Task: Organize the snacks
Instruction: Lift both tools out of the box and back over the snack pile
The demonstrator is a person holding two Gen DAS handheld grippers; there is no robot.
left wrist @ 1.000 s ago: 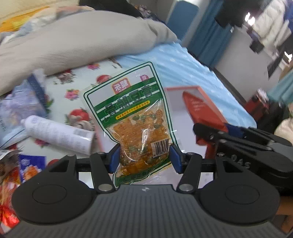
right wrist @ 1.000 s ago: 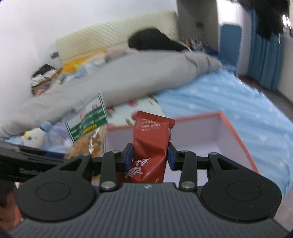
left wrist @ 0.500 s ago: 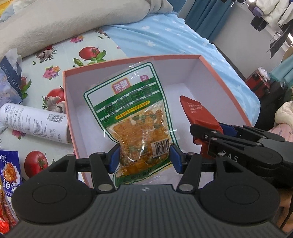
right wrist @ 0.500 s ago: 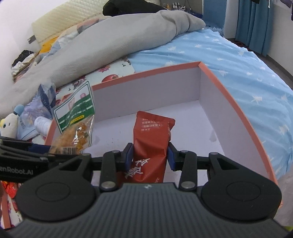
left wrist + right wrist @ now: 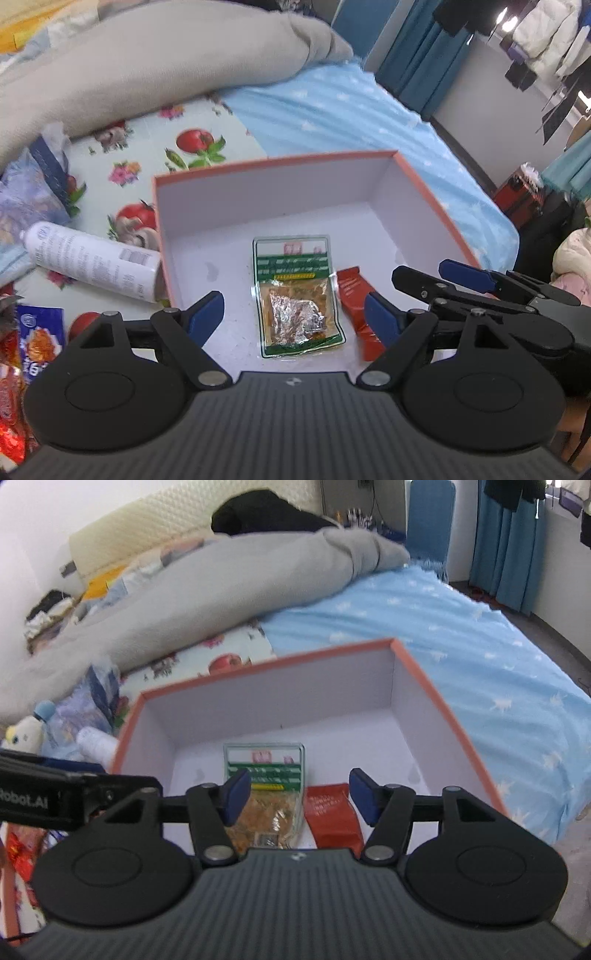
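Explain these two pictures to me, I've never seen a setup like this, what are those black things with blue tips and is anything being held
Those are two hand-held grippers, each carrying a wide-angle camera that looks along its fingers. One picture comes from the left gripper, the other from the right gripper. Both hang over an orange-rimmed box on a bed. Inside lie a green snack packet and a red snack packet, side by side. Neither is held: both pairs of jaws are opening, clear of the packets. A white bottle lies beside the box.
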